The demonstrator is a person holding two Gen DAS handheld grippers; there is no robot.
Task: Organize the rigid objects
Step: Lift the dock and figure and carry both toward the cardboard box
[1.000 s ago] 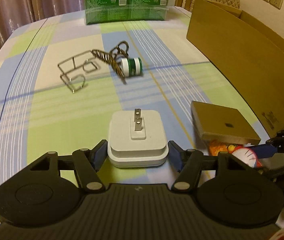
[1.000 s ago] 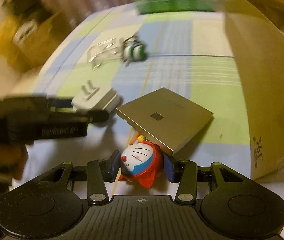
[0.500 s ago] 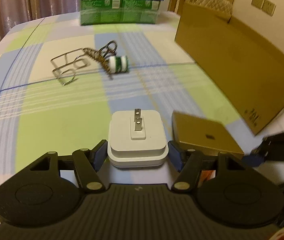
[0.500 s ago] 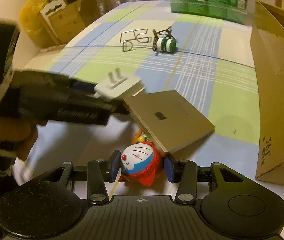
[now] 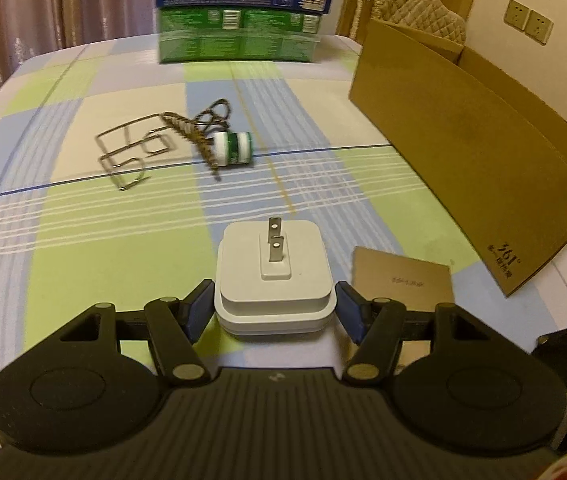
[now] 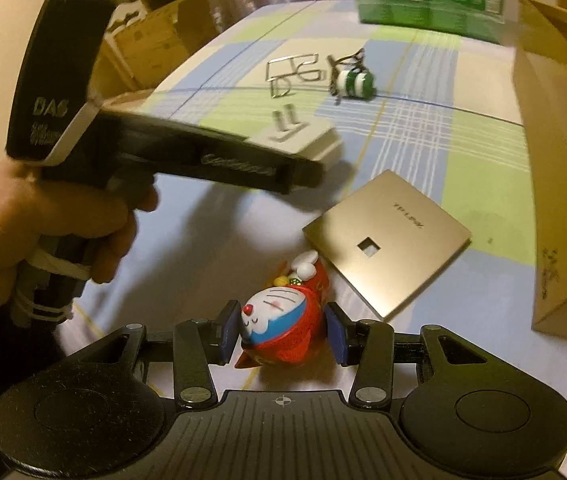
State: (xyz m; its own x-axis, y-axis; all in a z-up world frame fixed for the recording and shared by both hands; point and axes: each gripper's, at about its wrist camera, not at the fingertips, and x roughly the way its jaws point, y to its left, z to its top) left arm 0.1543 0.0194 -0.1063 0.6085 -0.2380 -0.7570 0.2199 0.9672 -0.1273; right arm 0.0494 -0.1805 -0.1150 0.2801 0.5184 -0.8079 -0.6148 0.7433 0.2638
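My left gripper [image 5: 273,314] is shut on a white plug adapter [image 5: 273,276], prongs up, its blue pads against the adapter's two sides. In the right wrist view the adapter [image 6: 309,140] hangs just off the checked cloth, with a hand [image 6: 43,232] holding that gripper's handle. The right gripper [image 6: 283,332] is shut on a red and blue cat figure [image 6: 283,320] lying on its back, low over the near edge of the table. A flat gold plate [image 6: 387,240] lies just beyond the figure, apart from it.
An open cardboard box [image 5: 463,128] stands along the right side. A bent wire rack [image 5: 131,152] and a green-and-white bottle [image 5: 235,148] with a coiled brush lie mid-table. Green and blue cartons [image 5: 239,12] stand at the far edge. Boxes [image 6: 155,44] stand beyond the left side.
The right gripper has drawn the cat figure out from under the gold plate's edge, and the plate now lies flat. The left gripper kept its grip on the adapter.
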